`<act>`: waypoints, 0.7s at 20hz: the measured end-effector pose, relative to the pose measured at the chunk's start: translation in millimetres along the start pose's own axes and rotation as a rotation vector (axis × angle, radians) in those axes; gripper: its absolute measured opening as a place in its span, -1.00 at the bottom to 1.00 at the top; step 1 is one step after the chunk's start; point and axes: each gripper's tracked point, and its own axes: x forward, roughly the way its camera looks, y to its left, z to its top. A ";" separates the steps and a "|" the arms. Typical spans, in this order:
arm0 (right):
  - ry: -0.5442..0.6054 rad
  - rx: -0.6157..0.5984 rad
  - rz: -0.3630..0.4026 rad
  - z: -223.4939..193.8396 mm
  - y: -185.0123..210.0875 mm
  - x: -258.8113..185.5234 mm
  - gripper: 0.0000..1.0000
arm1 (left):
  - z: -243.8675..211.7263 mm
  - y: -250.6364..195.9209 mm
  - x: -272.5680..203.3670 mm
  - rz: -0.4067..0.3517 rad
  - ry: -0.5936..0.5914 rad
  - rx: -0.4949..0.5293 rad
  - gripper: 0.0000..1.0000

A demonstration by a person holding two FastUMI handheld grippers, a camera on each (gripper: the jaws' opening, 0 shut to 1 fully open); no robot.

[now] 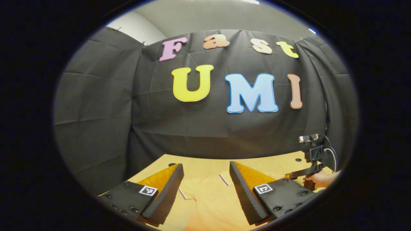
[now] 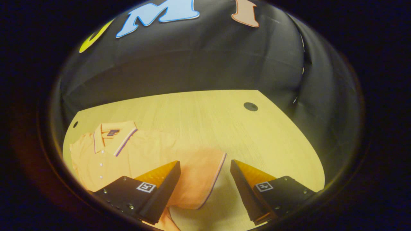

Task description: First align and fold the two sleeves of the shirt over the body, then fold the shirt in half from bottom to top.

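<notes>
Orange polo shirt [image 2: 135, 154] with purple-striped collar [image 2: 110, 136] and sleeve trim, pale yellow wood-grain table [image 2: 224, 122]

An orange polo shirt [image 2: 128, 154] lies flat on a light wooden table [image 2: 224, 122], front side up. Its collar [image 2: 109, 136] is trimmed with a thin purple and white stripe, and a dark label sits inside the neck. A row of small white buttons [image 2: 101, 165] runs down the placket. One short sleeve [image 2: 199, 179] spreads out to the side, its cuff edged with the same purple stripe. In the left gripper view, the shirt's fabric [image 1: 208, 199] lies slightly wrinkled on the table.
</notes>
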 end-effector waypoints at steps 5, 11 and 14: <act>0.049 -0.015 0.002 -14.6 2.3 16.7 0.91 | -0.6 5.9 -2.5 0.013 0.004 0.016 0.87; 0.079 0.039 0.046 -19.9 7.9 21.9 0.61 | -1.7 6.7 -2.2 0.013 0.000 0.011 0.89; 0.072 0.052 0.047 -18.7 9.1 21.2 0.19 | -3.8 6.9 -2.6 0.016 0.008 0.002 0.89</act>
